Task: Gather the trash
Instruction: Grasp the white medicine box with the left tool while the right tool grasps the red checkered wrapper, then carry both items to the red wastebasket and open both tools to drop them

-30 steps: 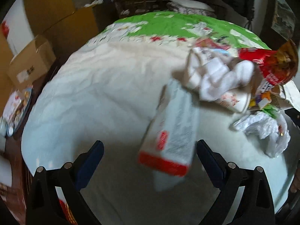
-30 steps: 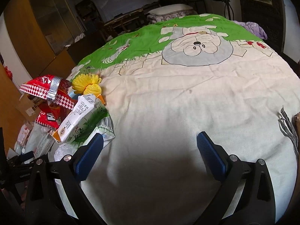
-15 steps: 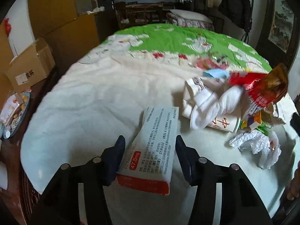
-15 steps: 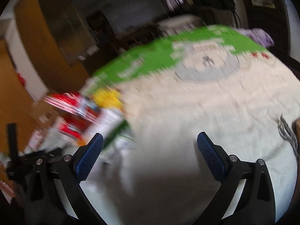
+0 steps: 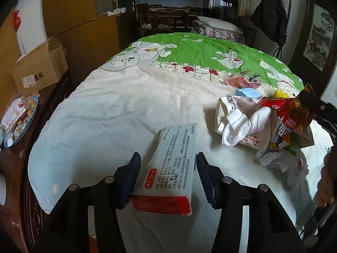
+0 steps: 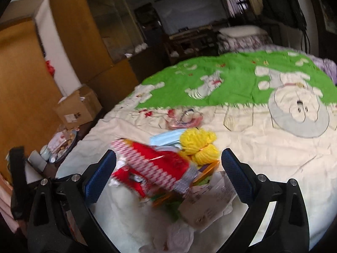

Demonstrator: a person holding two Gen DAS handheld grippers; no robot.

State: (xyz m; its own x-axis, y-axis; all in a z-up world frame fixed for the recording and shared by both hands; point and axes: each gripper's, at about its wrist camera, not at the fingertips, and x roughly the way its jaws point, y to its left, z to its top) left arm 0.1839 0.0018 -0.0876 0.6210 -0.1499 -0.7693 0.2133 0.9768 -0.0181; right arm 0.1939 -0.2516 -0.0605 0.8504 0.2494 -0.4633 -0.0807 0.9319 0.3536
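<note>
The medicine box (image 5: 168,168) is pinched between the left gripper (image 5: 166,177) jaws near one end only and could be levered loose, while the right gripper (image 6: 168,175) jaws are held wide and empty around the red wrapper (image 6: 155,168).

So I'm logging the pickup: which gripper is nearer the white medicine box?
Left. The left gripper has its fingers on either side of the medicine box; the right gripper is over the wrapper pile.
</note>
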